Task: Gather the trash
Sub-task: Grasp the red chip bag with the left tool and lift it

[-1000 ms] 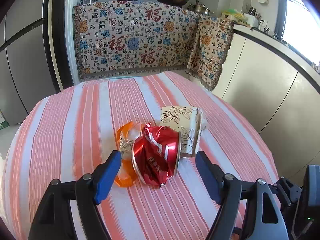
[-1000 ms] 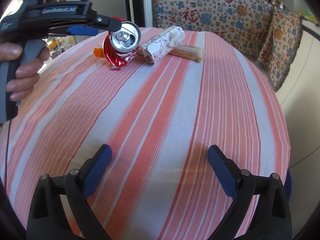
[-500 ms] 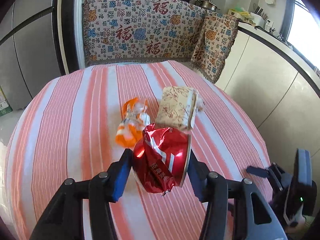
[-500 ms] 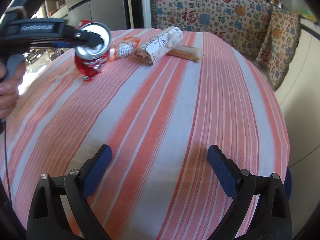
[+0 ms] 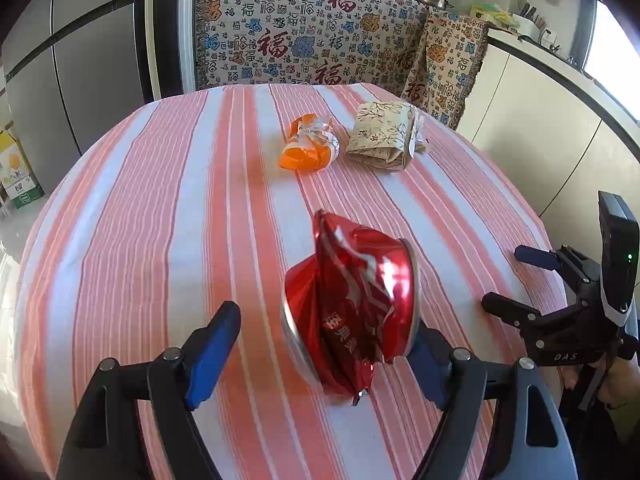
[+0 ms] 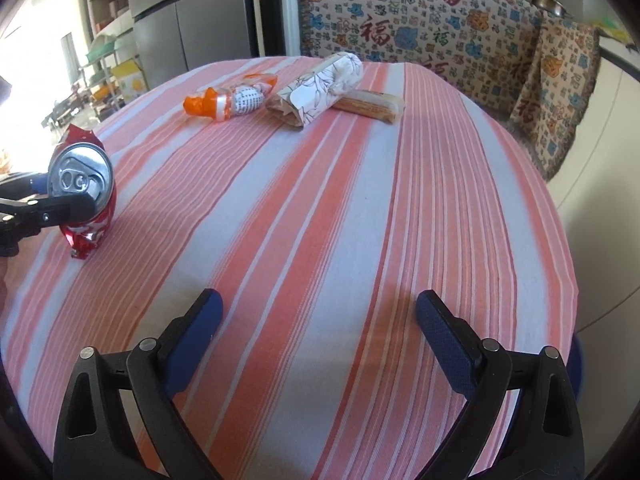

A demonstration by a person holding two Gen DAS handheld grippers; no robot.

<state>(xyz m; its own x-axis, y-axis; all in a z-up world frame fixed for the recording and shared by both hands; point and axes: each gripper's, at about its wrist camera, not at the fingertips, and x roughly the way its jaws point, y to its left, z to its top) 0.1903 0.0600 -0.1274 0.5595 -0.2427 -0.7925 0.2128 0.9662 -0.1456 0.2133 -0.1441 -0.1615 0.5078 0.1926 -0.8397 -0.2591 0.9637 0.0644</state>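
Observation:
A crushed red can (image 5: 352, 304) sits between the fingers of my left gripper (image 5: 320, 340), near the table's near-left edge. The jaws stand apart: the left pad (image 5: 212, 344) is clear of the can and the right pad touches it. The can also shows in the right wrist view (image 6: 82, 196). An orange wrapper (image 5: 310, 146) and a floral paper packet (image 5: 386, 136) lie further back. A tan wrapped bar (image 6: 370, 106) lies behind the packet. My right gripper (image 6: 318, 340) is open and empty above the cloth.
The round table (image 6: 360, 220) has a pink striped cloth. A patterned cloth (image 5: 312, 40) covers the counter behind. Fridge doors (image 5: 80, 60) stand at left and white cabinets (image 5: 540, 120) at right. A yellow carton (image 5: 16, 168) stands on the floor at left.
My left gripper carried the can back towards the near-left edge of the table, away from the wrapper and packet. Its jaws have opened from the can. The right gripper has not moved.

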